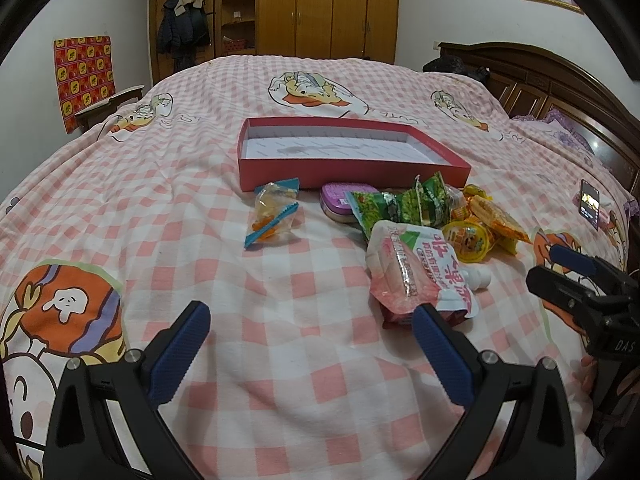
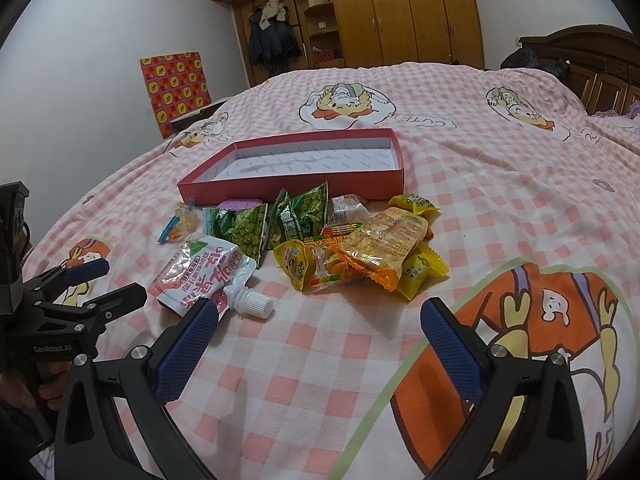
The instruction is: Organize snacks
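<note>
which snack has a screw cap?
The pink-and-white spouted pouch, nearest the left gripper. Its white ribbed cap sticks out at one corner. The other snacks in the pile are sealed packets, a jelly cup and a small tin.

Empty red box [image 1: 352, 168] on checked bedspread [image 1: 280, 280], snack heap [image 1: 432, 224] just before it, left gripper [image 1: 312, 328] agape.

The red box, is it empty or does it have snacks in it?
Empty. The red box shows only its bare white bottom in both views; the snacks all lie outside it on the bedspread.
</note>
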`<state>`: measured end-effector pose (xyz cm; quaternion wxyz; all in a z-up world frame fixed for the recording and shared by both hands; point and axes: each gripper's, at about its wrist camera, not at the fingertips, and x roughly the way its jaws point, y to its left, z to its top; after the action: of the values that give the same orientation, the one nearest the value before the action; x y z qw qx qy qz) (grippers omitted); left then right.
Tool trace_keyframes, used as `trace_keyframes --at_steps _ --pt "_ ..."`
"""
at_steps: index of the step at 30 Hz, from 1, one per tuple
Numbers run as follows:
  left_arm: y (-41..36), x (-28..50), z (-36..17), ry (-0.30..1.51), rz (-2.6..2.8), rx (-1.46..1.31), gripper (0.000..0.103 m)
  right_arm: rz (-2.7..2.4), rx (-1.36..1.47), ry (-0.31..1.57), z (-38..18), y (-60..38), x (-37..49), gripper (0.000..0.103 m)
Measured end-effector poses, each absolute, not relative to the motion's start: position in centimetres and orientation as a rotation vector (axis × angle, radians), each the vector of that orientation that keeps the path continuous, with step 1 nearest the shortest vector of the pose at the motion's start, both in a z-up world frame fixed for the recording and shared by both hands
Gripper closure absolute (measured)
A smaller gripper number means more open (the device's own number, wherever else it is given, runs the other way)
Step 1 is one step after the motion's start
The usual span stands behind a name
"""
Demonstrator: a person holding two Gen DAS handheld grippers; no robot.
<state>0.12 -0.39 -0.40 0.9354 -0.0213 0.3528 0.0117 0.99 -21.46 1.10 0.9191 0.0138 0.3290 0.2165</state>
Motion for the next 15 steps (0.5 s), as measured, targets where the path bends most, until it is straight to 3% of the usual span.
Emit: trace_keyframes --at_steps 15 --pt "-0.73 0.12 -0.57 0.724 0.022 -0.045 0.000 0.448 0.015 0.683 0.75 -21.21 1.08 0.000"
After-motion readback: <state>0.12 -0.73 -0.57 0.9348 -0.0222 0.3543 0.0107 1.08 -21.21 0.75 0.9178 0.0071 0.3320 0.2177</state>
